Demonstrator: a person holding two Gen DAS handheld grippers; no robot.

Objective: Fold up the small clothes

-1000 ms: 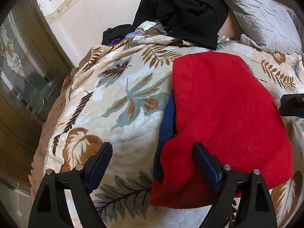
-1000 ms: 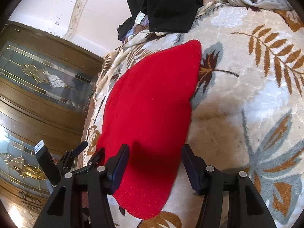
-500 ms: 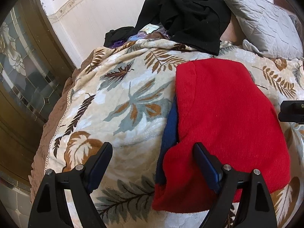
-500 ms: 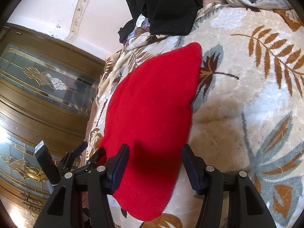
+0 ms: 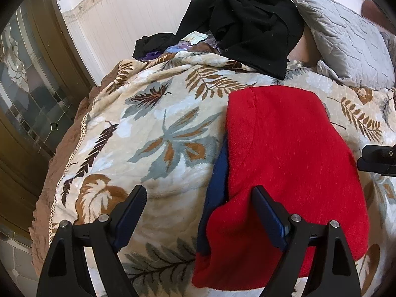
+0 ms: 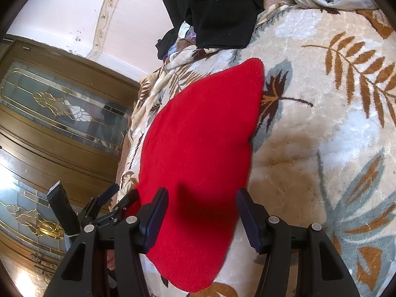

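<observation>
1. A red garment (image 5: 287, 153) lies flat on the leaf-patterned blanket (image 5: 148, 133) of the bed, folded into a rough rectangle of fuzzy fabric.
2. A dark blue layer (image 5: 217, 178) peeks out along its 9 o'clock edge.
3. The left gripper (image 5: 198, 212) hovers over that edge, jaws released and holding nothing.
4. The right gripper (image 6: 201, 212) sits above the garment's near corner, jaws also spread and holding nothing.
5. At 12 o'clock, black clothes (image 5: 247, 22) are heaped beside a grey pillow (image 5: 346, 39).
</observation>
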